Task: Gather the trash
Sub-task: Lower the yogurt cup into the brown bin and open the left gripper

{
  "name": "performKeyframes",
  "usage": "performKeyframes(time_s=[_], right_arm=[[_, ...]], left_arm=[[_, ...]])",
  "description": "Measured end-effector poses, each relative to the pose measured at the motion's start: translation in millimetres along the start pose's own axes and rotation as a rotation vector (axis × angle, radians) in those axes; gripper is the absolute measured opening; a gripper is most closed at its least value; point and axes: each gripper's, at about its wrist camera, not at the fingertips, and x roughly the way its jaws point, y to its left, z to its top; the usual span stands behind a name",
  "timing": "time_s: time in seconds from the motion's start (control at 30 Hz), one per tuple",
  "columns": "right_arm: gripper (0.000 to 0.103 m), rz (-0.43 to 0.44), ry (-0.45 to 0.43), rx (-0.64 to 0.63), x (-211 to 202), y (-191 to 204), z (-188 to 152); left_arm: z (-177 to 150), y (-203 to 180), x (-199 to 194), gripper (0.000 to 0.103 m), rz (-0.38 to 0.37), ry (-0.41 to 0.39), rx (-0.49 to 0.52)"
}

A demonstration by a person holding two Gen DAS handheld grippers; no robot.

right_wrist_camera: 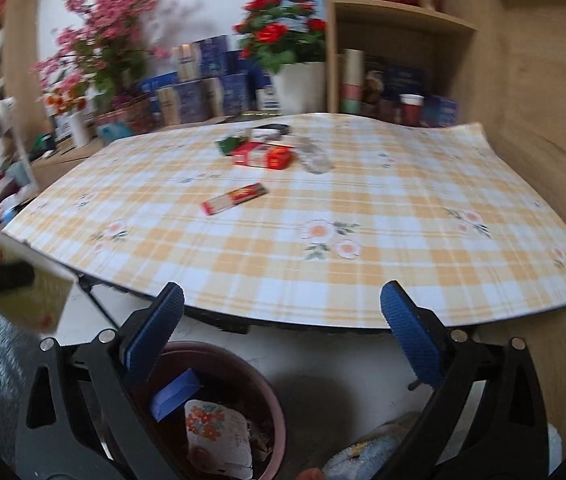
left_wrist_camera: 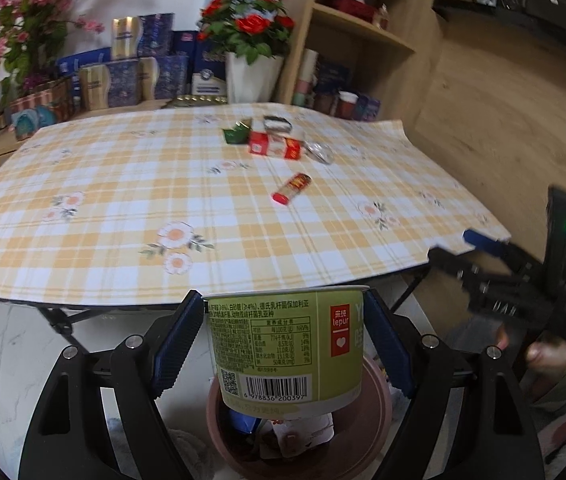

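Observation:
My left gripper is shut on a green yogurt cup and holds it upright above the brown trash bin on the floor. The cup also shows blurred in the right wrist view. My right gripper is open and empty above the bin, which holds a blue box and a floral wrapper. On the checked tablecloth lie a small red stick pack, a red box, a green wrapper and clear plastic.
Behind the table are flower pots, blue boxes and a wooden shelf. The right gripper shows at the table's right edge in the left wrist view. The floor under the table is light.

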Motion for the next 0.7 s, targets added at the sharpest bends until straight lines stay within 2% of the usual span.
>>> performKeyframes(time_s=[0.13, 0.3, 0.57, 0.7], right_arm=[[0.097, -0.074, -0.006, -0.004, 0.1, -0.4, -4.8], [0.097, -0.065, 0.017, -0.004, 4.7, 0.0, -9.7], [0.097, -0.064, 0.033, -0.026, 9.4, 4.2, -11.4], [0.097, -0.064, 0.040, -0.022, 9.9, 2.9, -11.9]], left_arm=[[-15.1, -3.2, 21.7, 0.079, -0.029, 0.049, 0.015], [-32.2, -5.9, 41.8, 0.079, -0.055, 0.143, 0.016], [-40.0, -25.8, 47.2, 0.079, -0.085, 0.183, 0.105], [-40.7, -28.0, 50.0, 0.080, -0.085, 0.194, 0.113]])
